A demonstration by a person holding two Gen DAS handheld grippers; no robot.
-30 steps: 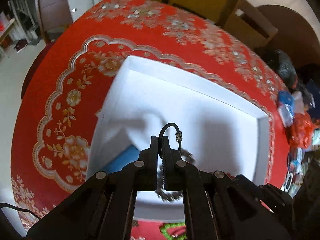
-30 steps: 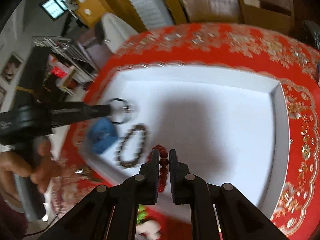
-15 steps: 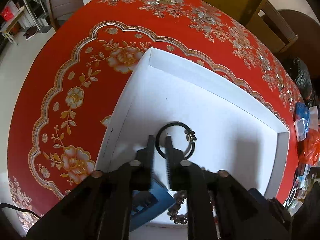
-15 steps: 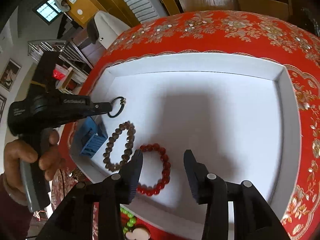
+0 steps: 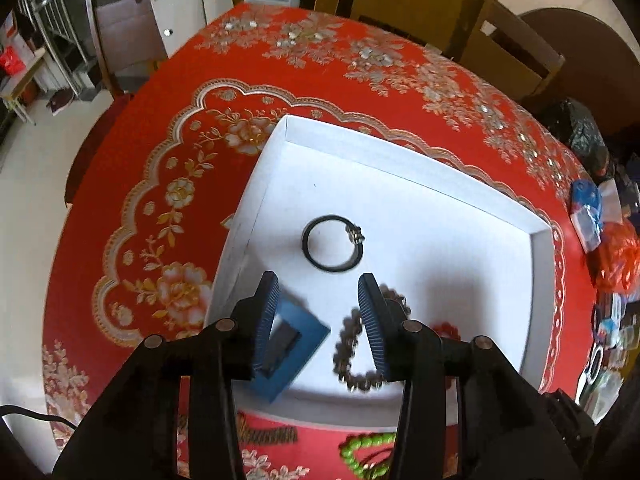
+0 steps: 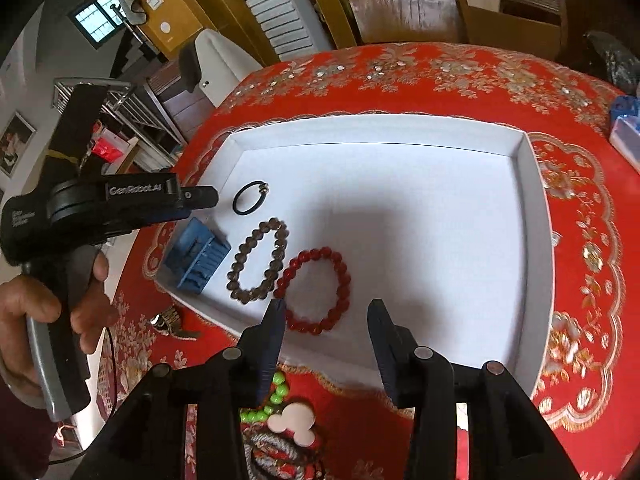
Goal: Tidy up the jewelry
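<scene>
On the red floral cloth of the bench (image 6: 440,76) sat a shallow white tray (image 6: 376,130), and the jewelry lay gathered toward its near left part. Your left tongs (image 5: 318,286) were spreading their jaws, with nothing pinched between them; the black ring bracelet (image 5: 332,243) with its small metal charm lay flat on the tray floor just beyond their tips, free of both fingers. Your right tongs (image 6: 326,308) stood parted and empty as well, hanging over the near edge of the tray, with the red bead bracelet (image 6: 316,290) lying flat just past them and partly between the two tips without touching either. Just to its left lay the brown bead bracelet (image 6: 258,260), the two bead loops almost meeting. Left of that, at the tray's near left corner, a small blue box (image 6: 198,258) rested tilted over the rim. Seen from the right wrist, your hand (image 6: 48,312) gripped the handle of the left tool at the left edge of the scene. Off the tray, on the cloth at the near side, lay a green bead bracelet (image 6: 266,398) and a white mouse-head shaped piece (image 6: 294,420), both partly hidden behind the right tongs.
</scene>
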